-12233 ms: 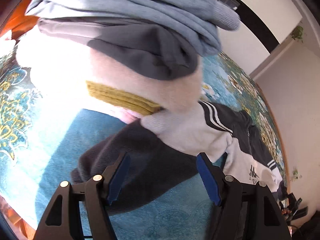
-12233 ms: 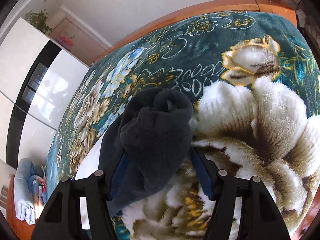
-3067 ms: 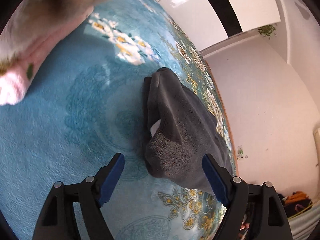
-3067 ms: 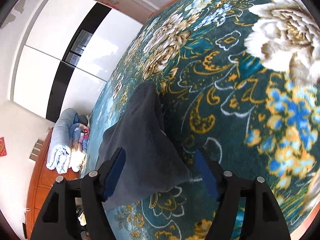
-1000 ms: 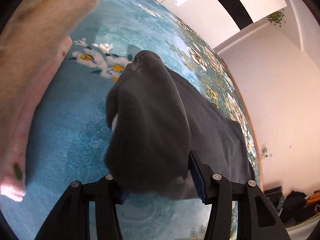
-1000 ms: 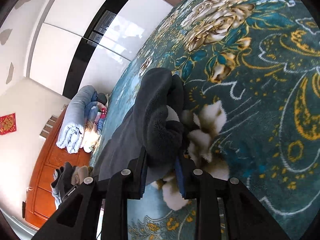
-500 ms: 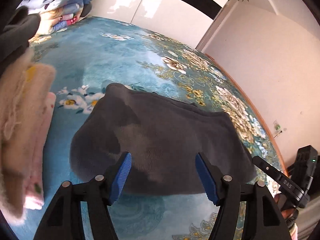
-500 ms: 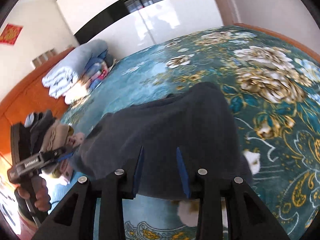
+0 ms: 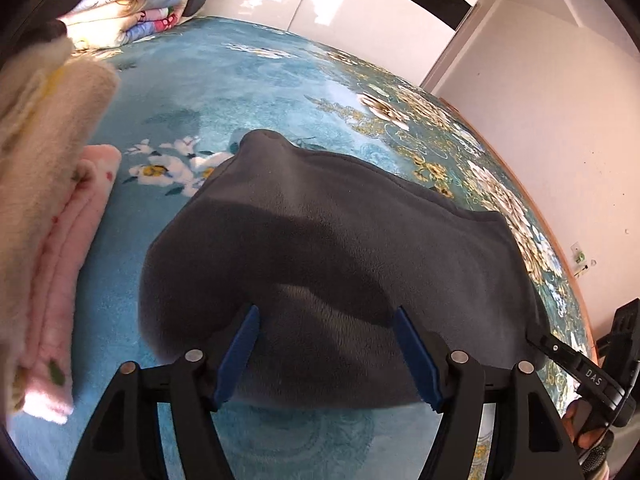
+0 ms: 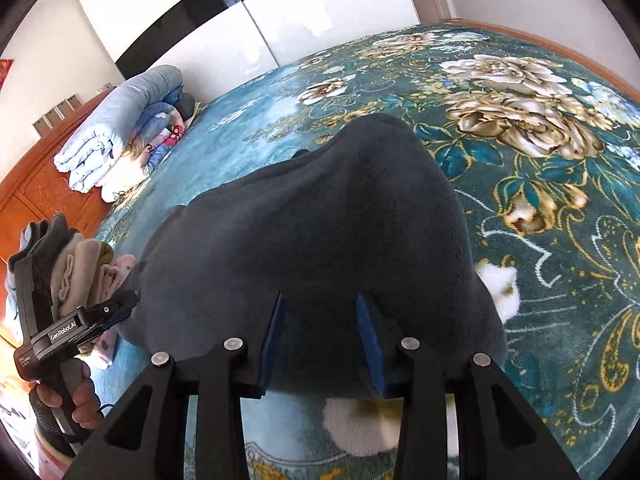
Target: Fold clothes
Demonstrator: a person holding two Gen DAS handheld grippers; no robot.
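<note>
Both claws have released the dark fleece garment (image 9: 328, 248), which lies folded on the bed (image 9: 248, 80) just ahead of the wide left claw (image 9: 326, 356) and narrower, empty right claw (image 10: 320, 344).

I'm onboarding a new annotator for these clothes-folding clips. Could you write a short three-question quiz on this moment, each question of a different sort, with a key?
1. True or false: the left tongs are clamped shut on the dark grey fleece garment.
2. Multiple choice: the stack of folded clothes in the left wrist view lies (A) on top of the fleece, (B) to the left of it, apart from it, (C) on the floor.
3. Fill in: in the right wrist view, the rolled bedding lies against the orange wooden ____.

Key: 1 false: they stand open over it. 2 B. 3 headboard.
</note>
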